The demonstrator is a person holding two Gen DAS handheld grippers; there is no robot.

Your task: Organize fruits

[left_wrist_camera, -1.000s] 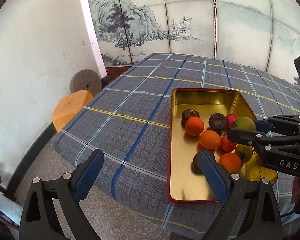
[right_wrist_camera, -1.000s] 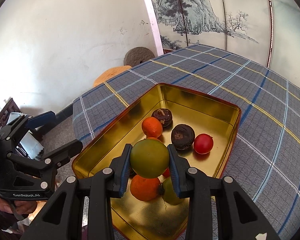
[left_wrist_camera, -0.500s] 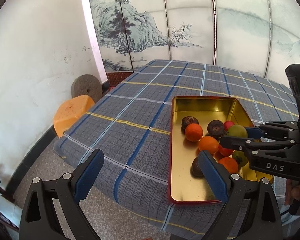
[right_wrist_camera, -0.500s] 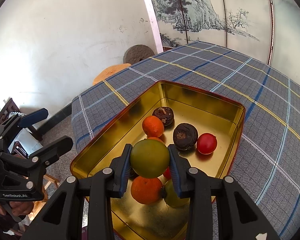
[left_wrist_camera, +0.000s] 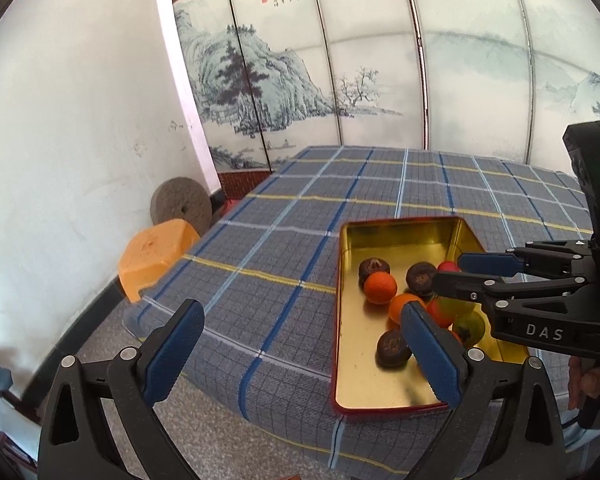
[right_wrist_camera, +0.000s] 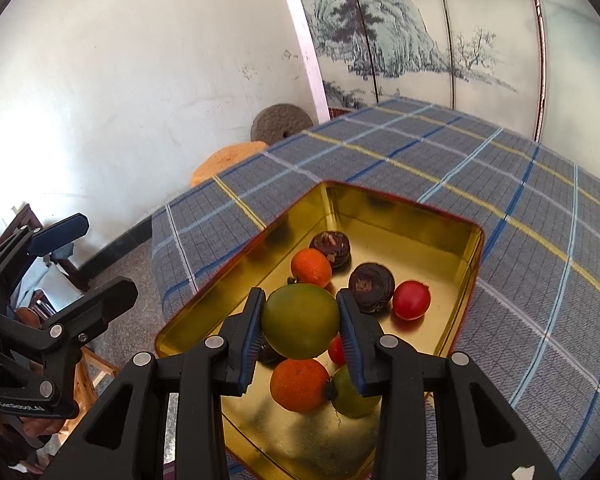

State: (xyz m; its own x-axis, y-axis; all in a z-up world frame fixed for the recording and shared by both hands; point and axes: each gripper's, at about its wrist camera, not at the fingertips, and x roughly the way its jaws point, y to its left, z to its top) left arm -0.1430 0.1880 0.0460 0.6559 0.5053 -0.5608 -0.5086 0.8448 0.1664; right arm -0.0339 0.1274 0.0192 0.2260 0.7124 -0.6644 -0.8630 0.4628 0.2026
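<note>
A gold tin tray (right_wrist_camera: 432,220) with a red rim stands on the plaid table and holds several fruits: oranges (right_wrist_camera: 311,267), dark brown fruits (right_wrist_camera: 371,282), a red fruit (right_wrist_camera: 411,300) and a green one (right_wrist_camera: 354,396). My right gripper (right_wrist_camera: 301,326) is shut on a green-yellow fruit (right_wrist_camera: 300,322) and holds it above the tray's fruit pile. In the left wrist view the right gripper (left_wrist_camera: 466,272) reaches over the tray (left_wrist_camera: 400,230) from the right. My left gripper (left_wrist_camera: 300,352) is open and empty, off the table's near-left edge.
The blue-grey plaid tablecloth (left_wrist_camera: 340,184) covers the table. An orange plastic stool (left_wrist_camera: 156,256) and a round millstone (left_wrist_camera: 181,208) stand on the floor by the white wall at the left. A painted folding screen (left_wrist_camera: 380,60) stands behind the table.
Both grippers have pulled back and up from the tray. The right gripper keeps the green-yellow fruit and has lifted it higher. The left gripper stays open.
</note>
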